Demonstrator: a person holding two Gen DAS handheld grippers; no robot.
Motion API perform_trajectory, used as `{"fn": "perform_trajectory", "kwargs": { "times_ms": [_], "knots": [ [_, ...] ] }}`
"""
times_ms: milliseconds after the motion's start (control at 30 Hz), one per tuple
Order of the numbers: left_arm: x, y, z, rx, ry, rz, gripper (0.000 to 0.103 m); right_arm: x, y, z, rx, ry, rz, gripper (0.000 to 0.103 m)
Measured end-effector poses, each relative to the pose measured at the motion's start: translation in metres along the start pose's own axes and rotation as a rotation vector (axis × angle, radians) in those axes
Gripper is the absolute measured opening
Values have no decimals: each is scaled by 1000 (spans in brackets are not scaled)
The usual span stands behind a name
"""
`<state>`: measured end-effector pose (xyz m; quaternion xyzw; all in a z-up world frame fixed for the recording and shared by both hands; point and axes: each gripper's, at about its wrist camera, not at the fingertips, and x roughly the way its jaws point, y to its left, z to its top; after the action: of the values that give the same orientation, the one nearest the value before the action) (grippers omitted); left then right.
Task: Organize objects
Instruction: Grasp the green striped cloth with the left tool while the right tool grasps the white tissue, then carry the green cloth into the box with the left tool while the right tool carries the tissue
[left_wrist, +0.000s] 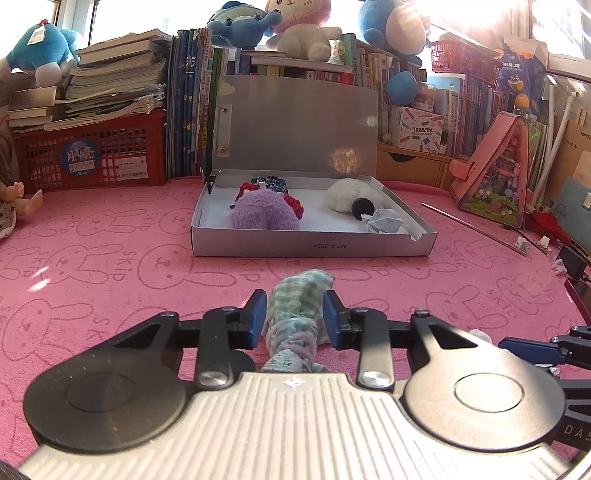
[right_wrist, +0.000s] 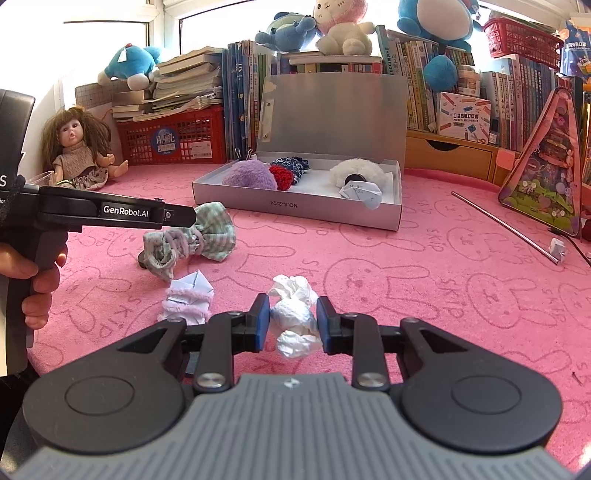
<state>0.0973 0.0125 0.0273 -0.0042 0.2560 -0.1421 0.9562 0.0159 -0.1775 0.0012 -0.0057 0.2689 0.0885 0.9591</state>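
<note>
Left wrist view: your left gripper (left_wrist: 294, 319) fingers clamp the soft checked cloth bundle (left_wrist: 297, 314) just before the grey box (left_wrist: 312, 245); right gripper (right_wrist: 291, 319) fingers clamp light crumpled paper (right_wrist: 295, 321). Grip both mid-body.

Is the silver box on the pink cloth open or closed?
Open. The silver box has its lid standing upright behind it, and the purple pompom inside is visible.

Open box (right_wrist: 295, 206) behind cloth bundle (right_wrist: 192, 240), folded paper (right_wrist: 190, 299) left of crumpled paper (right_wrist: 295, 317)
</note>
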Motion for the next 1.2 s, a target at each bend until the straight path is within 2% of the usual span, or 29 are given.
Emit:
{"fn": "perform_trajectory", "kwargs": {
  "times_ms": [333, 433, 533, 600, 700, 1200],
  "knots": [
    [33, -1, -11, 12, 97, 8, 40, 6, -3, 0, 21, 17, -12, 33],
    [44, -3, -13, 26, 118, 15, 51, 9, -3, -2, 23, 27, -17, 33],
    [47, -5, -15, 39, 114, 22, 52, 11, -5, -3, 32, 36, -24, 33],
    [45, -4, -14, 27, 109, 29, 42, 12, -6, -3, 36, 37, -28, 33],
    [38, -2, -11, 6, 97, 14, 40, 12, -7, -1, 38, 36, -36, 32],
    [21, -9, 11, -3, 36, -10, 40, 20, -18, 20, 71, -3, -47, 32]
  ]
}}
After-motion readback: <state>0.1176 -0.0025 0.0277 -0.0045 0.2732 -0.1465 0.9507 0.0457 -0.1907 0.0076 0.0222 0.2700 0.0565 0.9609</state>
